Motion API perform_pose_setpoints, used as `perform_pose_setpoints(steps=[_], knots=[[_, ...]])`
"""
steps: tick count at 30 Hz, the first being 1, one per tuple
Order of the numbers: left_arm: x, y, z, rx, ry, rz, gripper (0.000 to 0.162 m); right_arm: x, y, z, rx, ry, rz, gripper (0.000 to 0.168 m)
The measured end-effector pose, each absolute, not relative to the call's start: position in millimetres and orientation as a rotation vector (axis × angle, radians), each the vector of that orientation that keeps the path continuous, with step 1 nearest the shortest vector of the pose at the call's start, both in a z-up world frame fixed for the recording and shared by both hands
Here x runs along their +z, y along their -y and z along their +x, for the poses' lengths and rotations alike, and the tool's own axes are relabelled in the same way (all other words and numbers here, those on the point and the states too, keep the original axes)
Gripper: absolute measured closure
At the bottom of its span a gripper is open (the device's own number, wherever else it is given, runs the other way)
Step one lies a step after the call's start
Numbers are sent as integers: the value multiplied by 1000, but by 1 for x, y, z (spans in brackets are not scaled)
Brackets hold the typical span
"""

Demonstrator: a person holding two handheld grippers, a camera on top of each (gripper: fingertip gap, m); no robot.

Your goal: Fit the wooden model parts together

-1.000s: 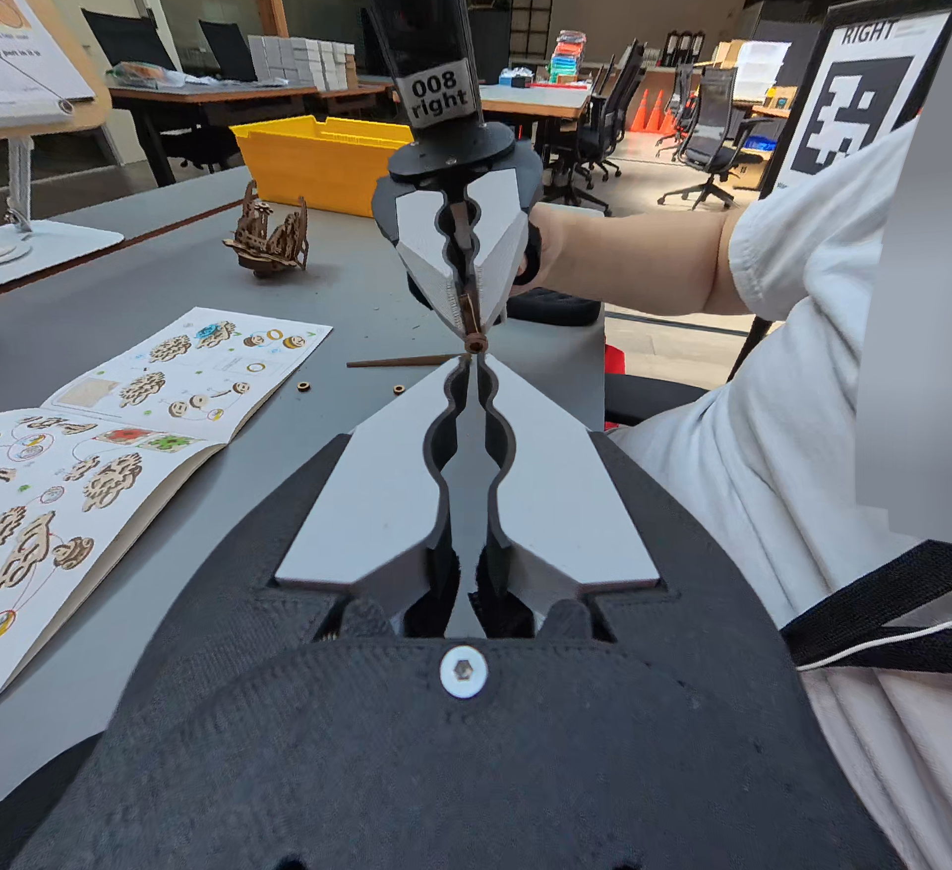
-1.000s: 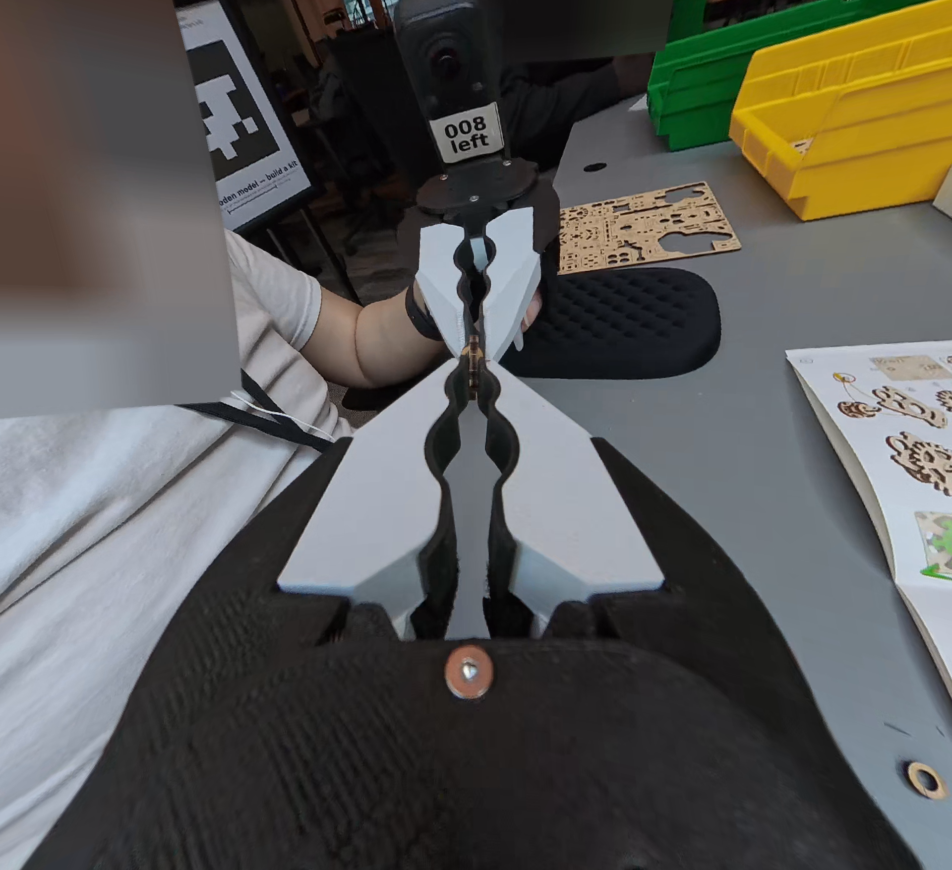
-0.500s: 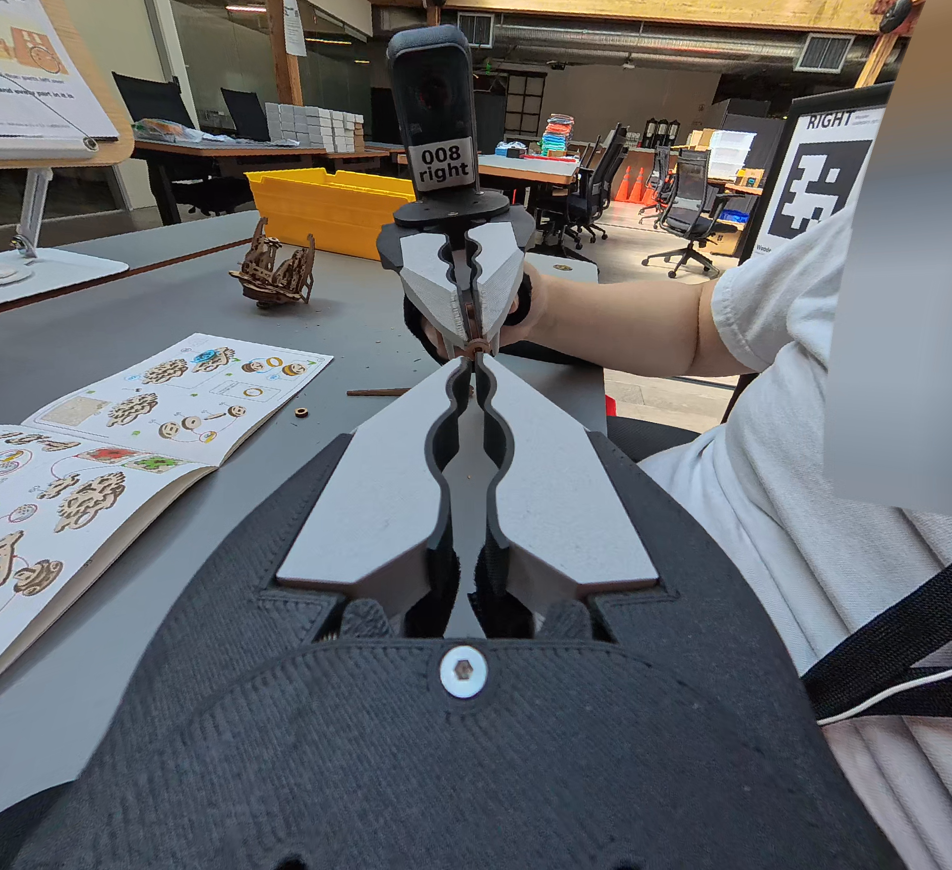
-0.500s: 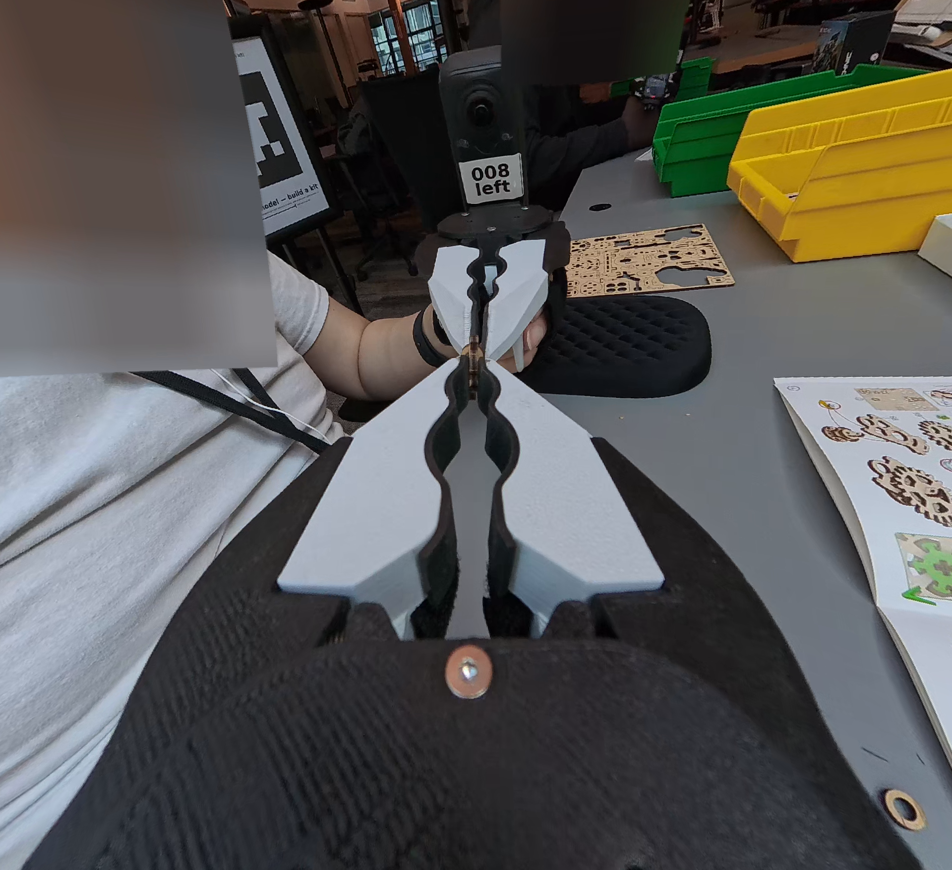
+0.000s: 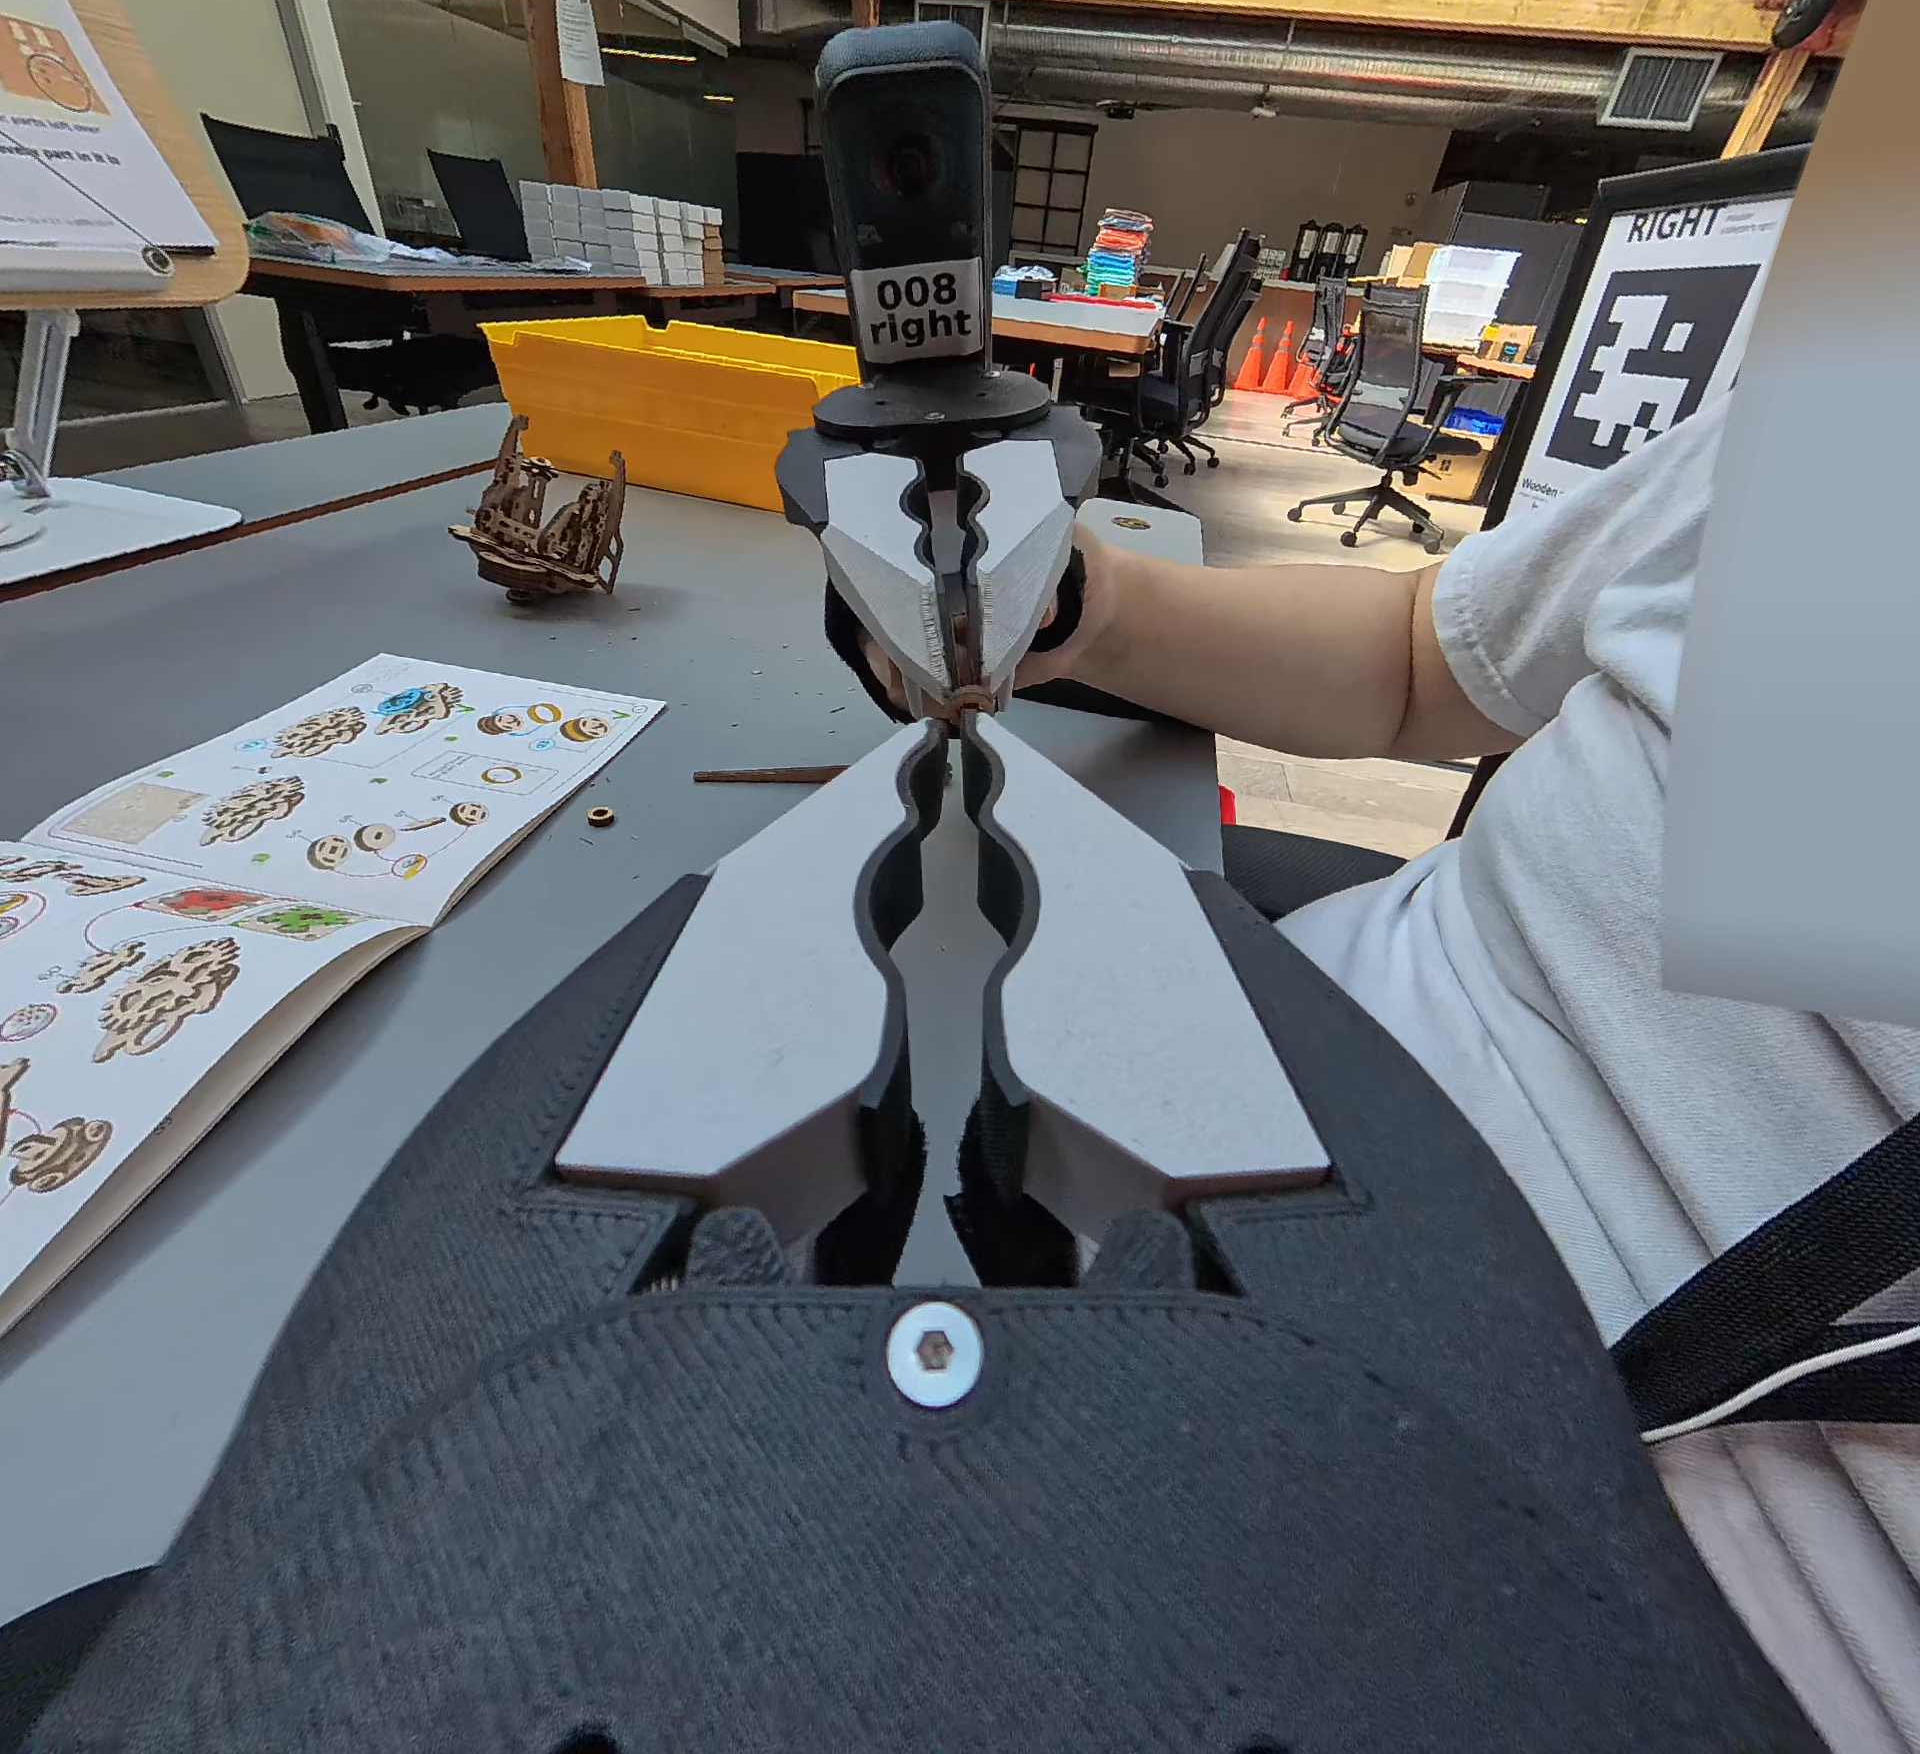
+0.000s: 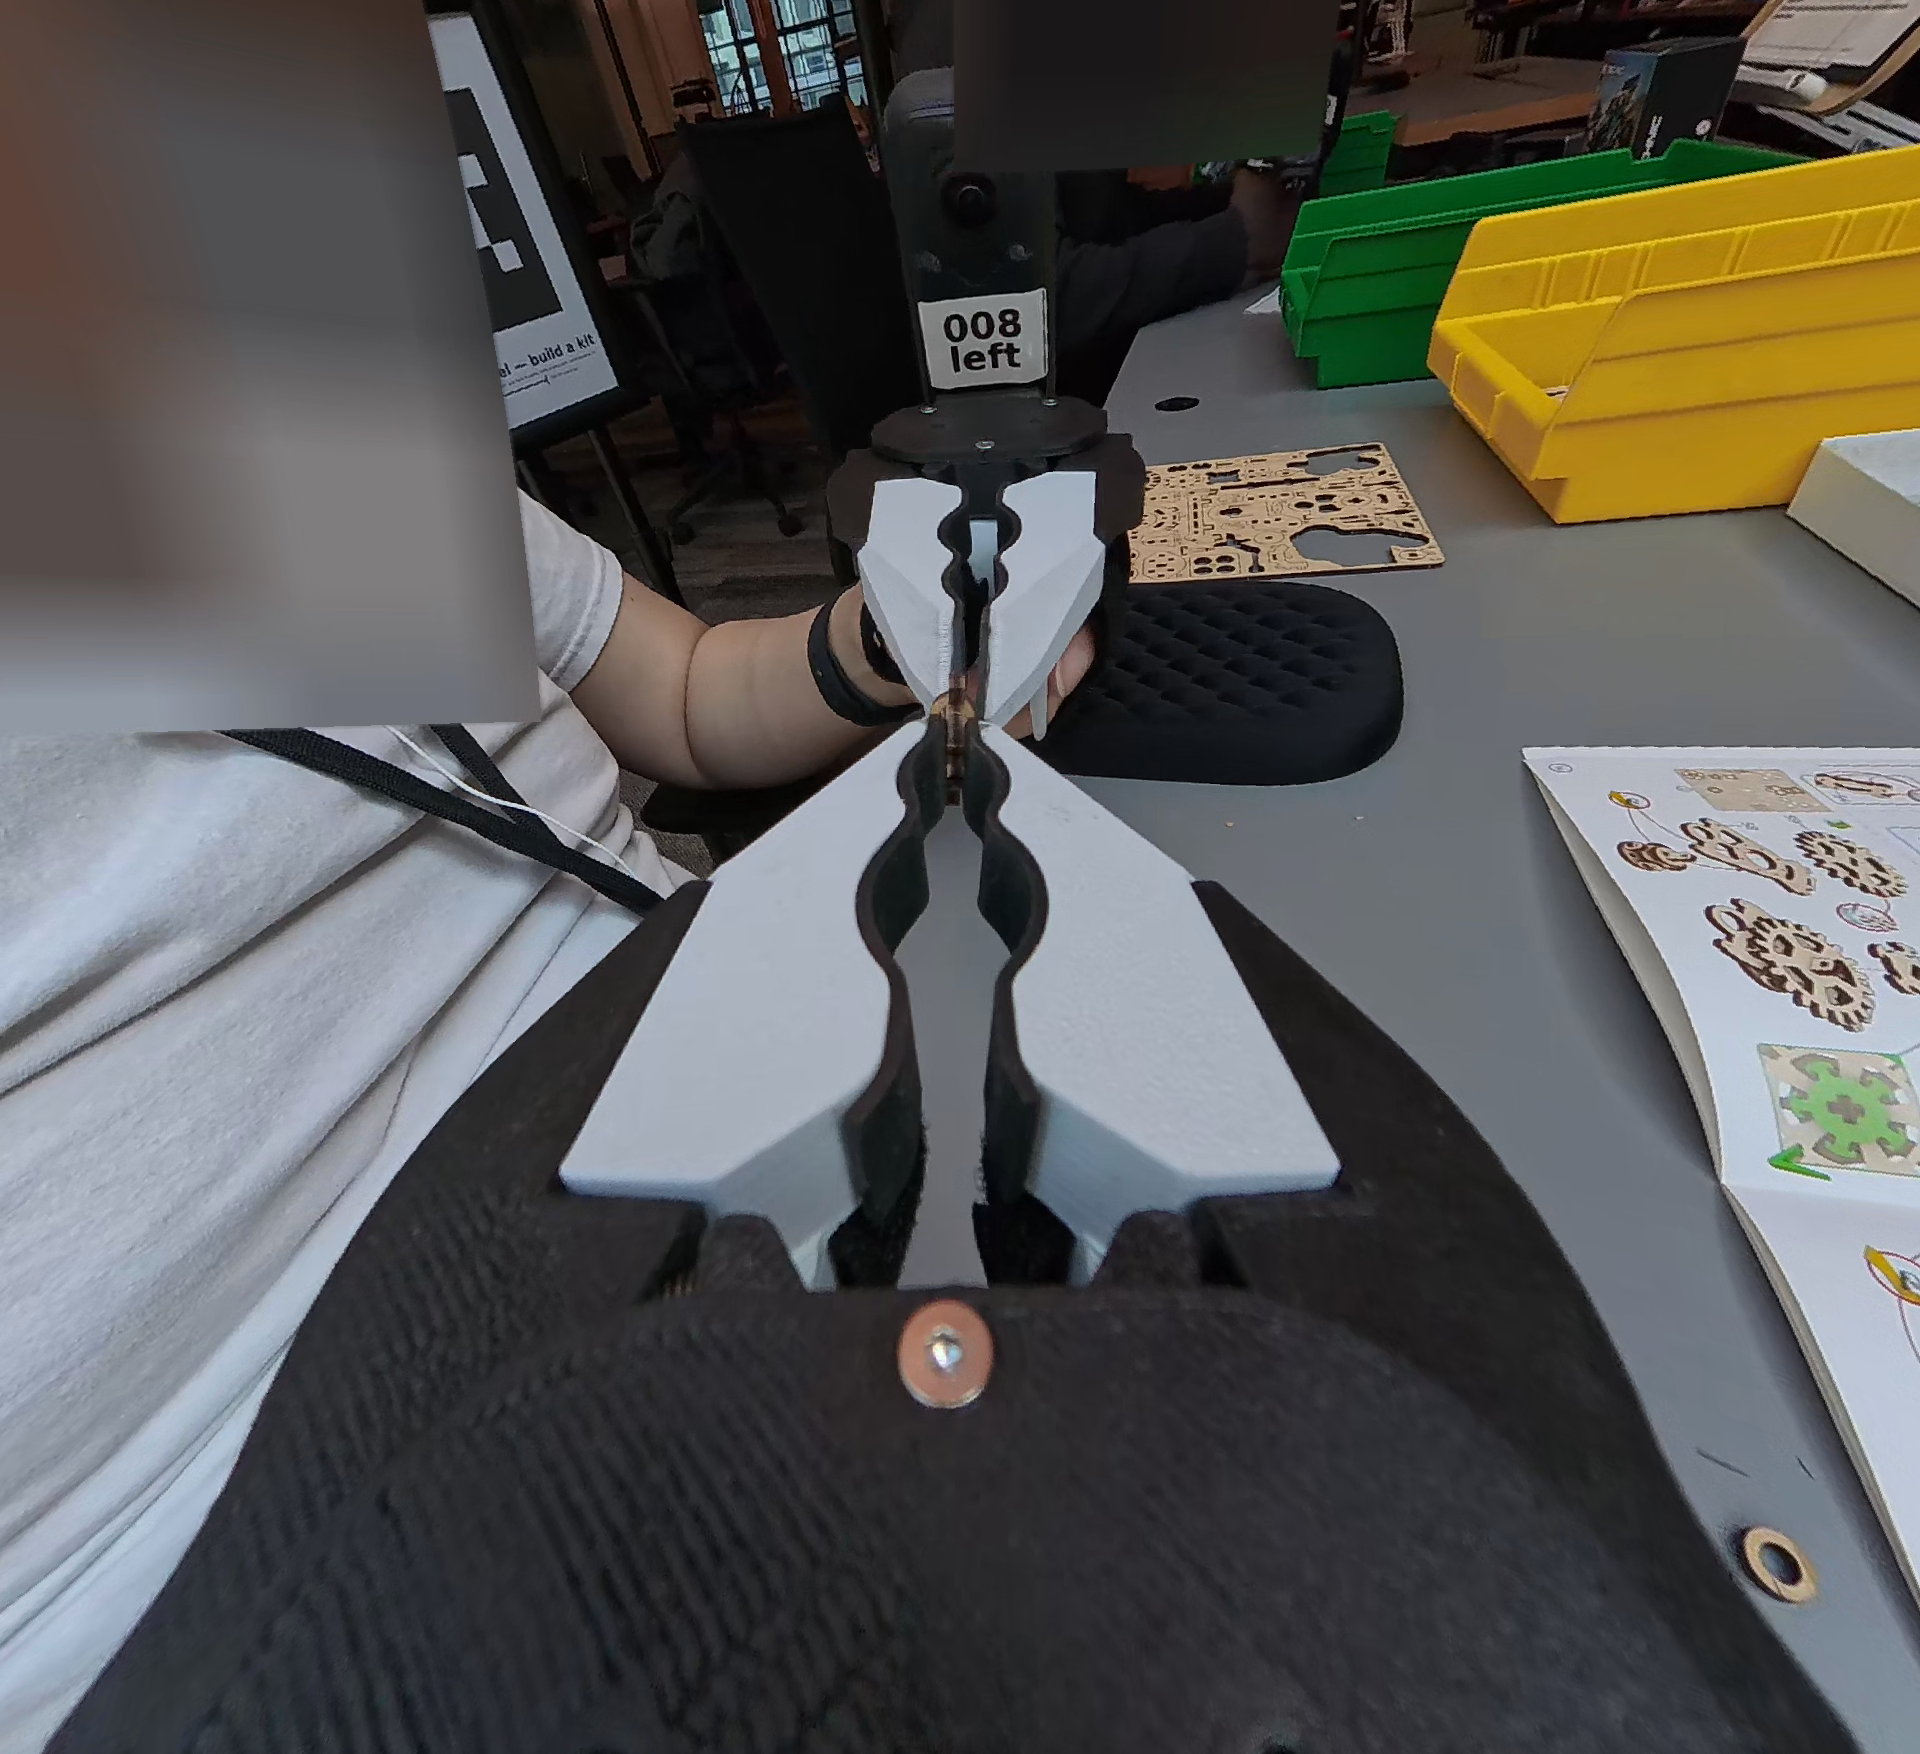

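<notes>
My left gripper [image 5: 954,736] and my right gripper [image 6: 951,754] face each other tip to tip above the grey table's [image 5: 312,624] front edge. The right gripper [image 5: 961,691] is shut on a thin wooden pin with a small wooden ring [image 5: 968,696] at its tip. The left gripper [image 6: 964,691] is shut on a small dark wooden part that is mostly hidden between its fingers. The two parts meet at the small brown piece [image 6: 949,717] between the tips. How far they are joined I cannot tell.
An open instruction booklet [image 5: 312,821] [image 6: 1766,925] lies on the table. A half-built wooden model [image 5: 540,520], a loose stick [image 5: 769,774] and a loose ring [image 5: 597,814] lie nearby. A cut-out wooden sheet [image 6: 1278,509], black pad [image 6: 1226,676], yellow bin [image 6: 1683,322] and green bin [image 6: 1455,250] stand farther off. Less than 4 cm separates the two grippers' tips.
Both grippers have tilted up and drawn slightly apart while staying tip to tip. Both stay shut on their parts.
</notes>
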State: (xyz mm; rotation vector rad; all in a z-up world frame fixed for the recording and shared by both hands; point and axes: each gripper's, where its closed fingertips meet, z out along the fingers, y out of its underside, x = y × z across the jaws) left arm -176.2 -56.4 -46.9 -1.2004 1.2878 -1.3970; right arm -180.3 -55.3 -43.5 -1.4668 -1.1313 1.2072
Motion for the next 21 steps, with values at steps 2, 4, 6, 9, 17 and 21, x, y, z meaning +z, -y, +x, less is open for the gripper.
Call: perform_pose_setpoints(steps=[2, 4, 6, 9, 17, 21], knots=[[-46, 57, -176, -1400, -1289, -1192, 162, -42, 55, -180, 1204, 1124, -1461, 168], [-46, 58, -177, -1410, -1287, -1188, 162, -42, 55, -180, 1204, 1123, -1458, 168], [-44, 58, -177, -1432, -1282, -1187, 162, -42, 55, -180, 1196, 1124, -1458, 168], [-44, 58, -178, -1437, -1277, -1185, 161, -43, 54, -181, 1184, 1125, -1465, 168], [-43, 57, -178, -1444, -1262, -1180, 162, -42, 53, -181, 1164, 1107, -1455, 168], [-45, 56, -177, -1442, -1264, -1192, 162, -44, 52, -181, 1153, 1104, -1461, 168]])
